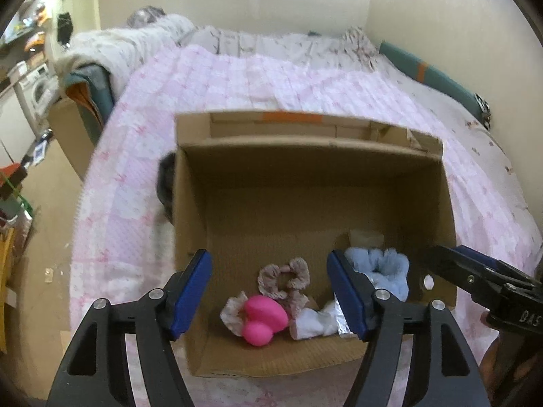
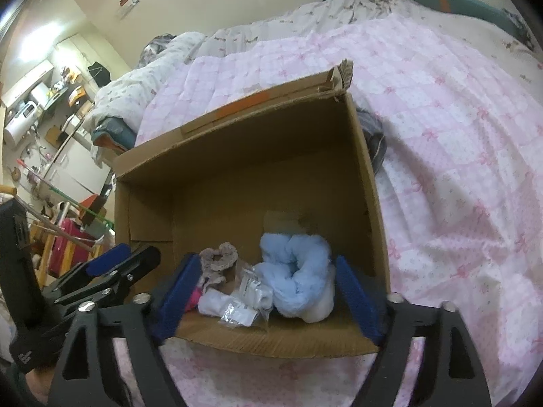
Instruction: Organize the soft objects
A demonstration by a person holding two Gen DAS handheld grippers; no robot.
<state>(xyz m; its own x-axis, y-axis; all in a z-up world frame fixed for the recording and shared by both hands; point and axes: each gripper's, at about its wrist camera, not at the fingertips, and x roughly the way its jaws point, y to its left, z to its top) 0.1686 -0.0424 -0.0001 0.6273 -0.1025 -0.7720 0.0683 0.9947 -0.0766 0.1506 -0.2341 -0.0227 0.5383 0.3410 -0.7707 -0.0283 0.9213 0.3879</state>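
Left hand-held gripper (image 1: 269,296): wide, holding nothing, poised over the near edge of the box (image 1: 305,176). Right hand-held gripper (image 2: 268,291): wide too, nothing held, at the box's near right corner, just beside the left one. Inside the box, near the front wall: pink toy (image 1: 263,318), beige scrunchie (image 1: 285,276) touching it, white bow (image 1: 314,320) in crinkly wrap, blue fluffy cloth (image 2: 298,271) toward the right wall. Box open-topped, resting on the pink quilt (image 1: 237,81) on the bed. Dark cloth (image 2: 373,135) tucked against the box's outer side. Washing machine (image 1: 35,88) far left.
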